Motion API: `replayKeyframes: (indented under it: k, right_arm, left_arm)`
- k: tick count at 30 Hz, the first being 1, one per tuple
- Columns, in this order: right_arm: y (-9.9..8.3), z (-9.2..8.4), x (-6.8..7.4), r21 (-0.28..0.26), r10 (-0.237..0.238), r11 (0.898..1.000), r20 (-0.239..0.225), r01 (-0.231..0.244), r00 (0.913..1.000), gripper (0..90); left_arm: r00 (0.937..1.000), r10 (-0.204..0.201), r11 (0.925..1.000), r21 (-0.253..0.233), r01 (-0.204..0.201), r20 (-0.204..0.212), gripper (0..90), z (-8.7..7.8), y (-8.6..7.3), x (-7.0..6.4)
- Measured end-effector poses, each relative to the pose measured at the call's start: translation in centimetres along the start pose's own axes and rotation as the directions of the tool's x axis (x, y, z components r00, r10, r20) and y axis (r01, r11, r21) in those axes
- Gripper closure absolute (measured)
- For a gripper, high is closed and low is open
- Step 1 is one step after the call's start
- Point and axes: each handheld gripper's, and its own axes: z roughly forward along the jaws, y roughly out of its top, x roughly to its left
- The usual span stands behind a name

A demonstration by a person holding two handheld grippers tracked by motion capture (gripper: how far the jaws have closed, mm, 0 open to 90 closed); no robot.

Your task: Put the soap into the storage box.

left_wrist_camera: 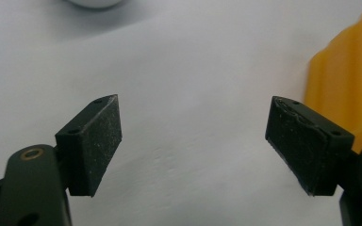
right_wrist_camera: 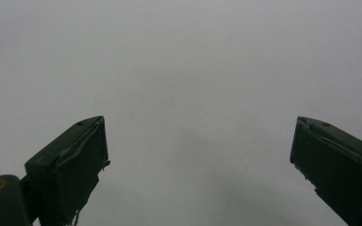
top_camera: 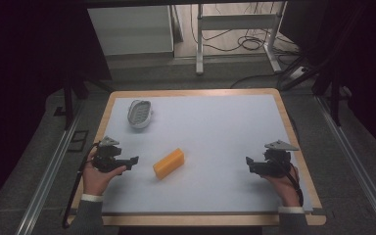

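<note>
A yellow rectangular block (top_camera: pixel 169 163), ridged along its side and probably soap or sponge, lies flat on the pale grey desk (top_camera: pixel 225 127), and it serves as the landmark here. The left gripper (top_camera: pixel 133 160) sits just to the left of the block, close but not touching, with its fingers (left_wrist_camera: pixel 94 141) spread well apart and nothing between them; in the left gripper view the block shows past the right-hand finger rather than in the gap. The right gripper (top_camera: pixel 249 163) rests well to the right of the block, its fingers (right_wrist_camera: pixel 73 162) likewise apart over bare desk. Beyond the block and to its left lies a white oval slotted dish (top_camera: pixel 140 113), well apart from it. The likely trouble is alignment: since the block sits off to one side of the left gripper's opening, closing now would catch a corner or nudge it sideways, and a smooth block could squirt out of a slanted pinch.
</note>
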Motion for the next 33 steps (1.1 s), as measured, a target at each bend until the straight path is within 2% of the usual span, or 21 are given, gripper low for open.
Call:
replayKeyframes:
  k: [3, 6, 14, 19, 24, 28, 31, 33]
  right_arm:
    - [0.4, -0.5, 0.3, -0.023, -0.024, 0.999, -0.005, 0.024, 0.9997, 4.8]
    - [0.6, -0.6, 0.4, -0.024, -0.029, 0.999, -0.005, 0.029, 0.9996, 4.9]
    - [0.3, -0.1, 0.3, 0.003, -0.04, 0.999, 0.006, 0.04, 0.9992, 4.8]
    - [0.2, -0.5, 0.2, -0.003, -0.041, 0.999, 0.019, 0.041, 0.999, 4.9]
    - [0.1, -0.6, 0.2, -0.002, -0.045, 0.999, 0.028, 0.045, 0.9986, 4.9]
    - [-0.1, -0.6, 0.0, 0.008, -0.049, 0.999, 0.037, 0.048, 0.9981, 4.9]
    - [-0.1, -0.6, -0.2, 0.006, -0.044, 0.999, 0.042, 0.044, 0.9981, 4.8]
    - [-0.1, -0.6, -0.2, 0.003, -0.042, 0.999, 0.035, 0.042, 0.9985, 4.8]
  left_arm:
    - [1.0, 0.003, 1.0, -0.001, -0.003, 0.008, 21.1, -0.8, 0.7, -0.4]
    - [0.9999, 0.012, 0.9999, -0.008, -0.012, 0.012, 21.2, -1.3, 1.0, -0.5]
    - [0.9994, 0.029, 0.9996, -0.01, -0.028, 0.021, 19.7, -2.0, 2.2, -0.4]
    - [0.9971, 0.073, 0.9973, -0.006, -0.073, 0.02, 19.5, -2.5, 3.3, -1.1]
    - [0.995, 0.099, 0.9951, 0.004, -0.099, 0.015, 19.5, -2.7, 4.2, -1.9]
    - [0.9912, 0.13, 0.9914, 0.007, -0.13, 0.021, 19.4, -2.7, 4.9, -2.8]
    - [0.9855, 0.167, 0.9856, 0.019, -0.168, 0.027, 19.4, -2.5, 5.6, -3.5]
    - [0.9845, 0.173, 0.9846, 0.019, -0.174, 0.028, 19.4, -2.5, 5.7, -3.7]
